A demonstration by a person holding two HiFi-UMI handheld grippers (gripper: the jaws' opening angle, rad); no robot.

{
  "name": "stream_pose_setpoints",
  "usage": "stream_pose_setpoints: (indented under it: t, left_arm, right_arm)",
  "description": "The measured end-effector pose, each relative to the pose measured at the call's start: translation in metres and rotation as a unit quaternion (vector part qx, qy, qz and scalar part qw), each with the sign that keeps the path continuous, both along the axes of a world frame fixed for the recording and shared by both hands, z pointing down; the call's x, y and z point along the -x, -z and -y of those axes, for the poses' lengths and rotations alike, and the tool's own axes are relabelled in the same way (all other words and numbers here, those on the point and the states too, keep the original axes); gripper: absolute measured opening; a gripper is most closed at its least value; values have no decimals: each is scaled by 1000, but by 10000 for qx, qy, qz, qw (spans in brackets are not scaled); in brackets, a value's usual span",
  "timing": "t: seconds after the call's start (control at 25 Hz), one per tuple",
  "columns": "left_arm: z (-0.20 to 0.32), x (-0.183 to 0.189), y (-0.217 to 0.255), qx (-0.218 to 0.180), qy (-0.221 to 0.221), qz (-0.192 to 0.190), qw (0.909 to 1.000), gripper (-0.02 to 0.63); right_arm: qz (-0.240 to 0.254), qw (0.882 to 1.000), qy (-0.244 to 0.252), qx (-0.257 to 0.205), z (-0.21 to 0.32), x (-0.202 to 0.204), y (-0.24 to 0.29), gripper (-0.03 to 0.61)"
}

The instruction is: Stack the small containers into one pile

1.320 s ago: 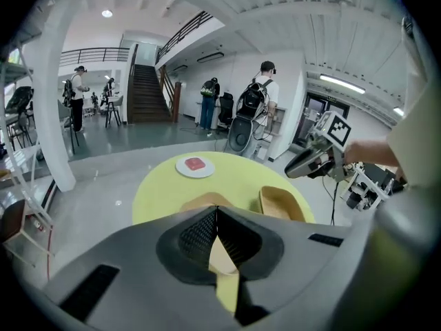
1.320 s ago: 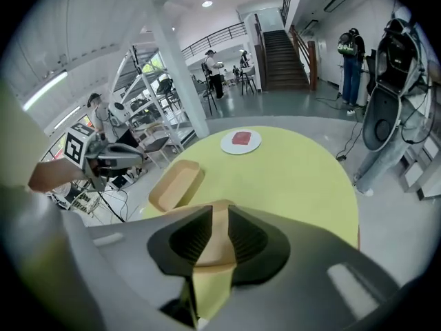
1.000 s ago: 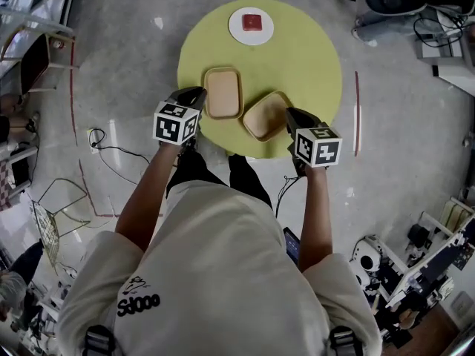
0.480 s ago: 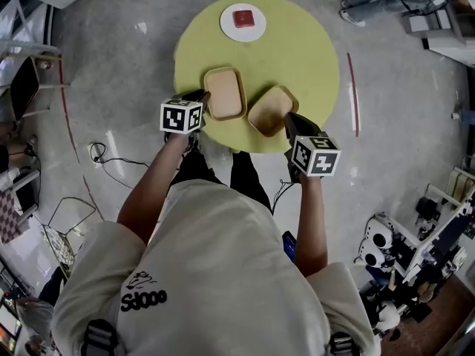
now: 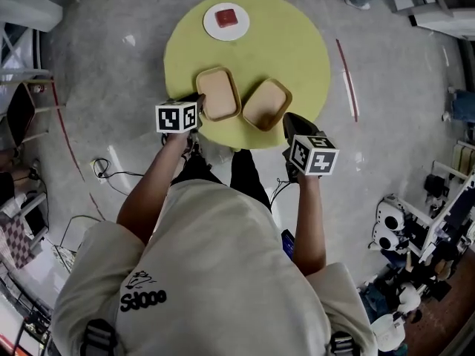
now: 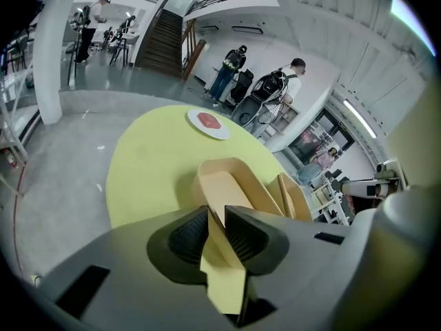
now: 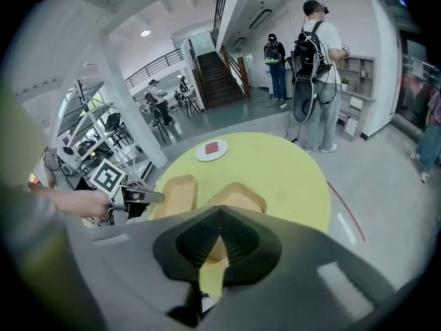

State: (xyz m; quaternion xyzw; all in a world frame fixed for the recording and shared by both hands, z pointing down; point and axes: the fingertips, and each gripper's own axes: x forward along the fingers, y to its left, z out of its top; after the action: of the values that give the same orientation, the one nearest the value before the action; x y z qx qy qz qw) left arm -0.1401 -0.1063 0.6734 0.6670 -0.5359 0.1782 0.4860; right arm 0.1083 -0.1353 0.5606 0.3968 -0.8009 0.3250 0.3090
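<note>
The left gripper [image 6: 216,212] has dropped in since a second ago, down onto the near-left edge of the left container [image 5: 217,93], and its jaws have just been opening. The right gripper [image 7: 219,212] has shifted along the near edge of the round yellow table [image 5: 297,50] and sits just beside the right container [image 5: 266,104].

Nothing is stacked yet! Both tan containers lie empty, open side up and corner to corner on the table's near half. One still has to be lifted and nested in the other, so I'd say the task has barely started.

On the left, the jaws are spread with the left container's near rim in the gap between them. The pads don't look to be pinching it yet. On the right, the jaws are pressed together at the tips with nothing gripped, and the right container lies just ahead of them.

At the far edge a white plate [image 5: 211,28] carries a red block [image 5: 226,16], well apart from all this.
</note>
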Motion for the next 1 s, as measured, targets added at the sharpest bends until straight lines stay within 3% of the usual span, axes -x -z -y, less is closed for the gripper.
stream_pose_setpoints:
  t: [0.32, 0.64, 1.0]
  left_arm:
    - [7, -4, 0, 17, -149, 24, 9999, 26]
    - [10, 0, 12, -130, -248, 16, 9996, 21]
    - [39, -8, 63, -510, -116, -583, 9969, 21]
  right_arm:
    - [64, 9995, -288, -88, -9, -11, 8, 11]
    - [177, 9969, -733, -237, -23, -30, 18, 11]
    - [313, 9926, -1091, -431, -30, -51, 25, 11]
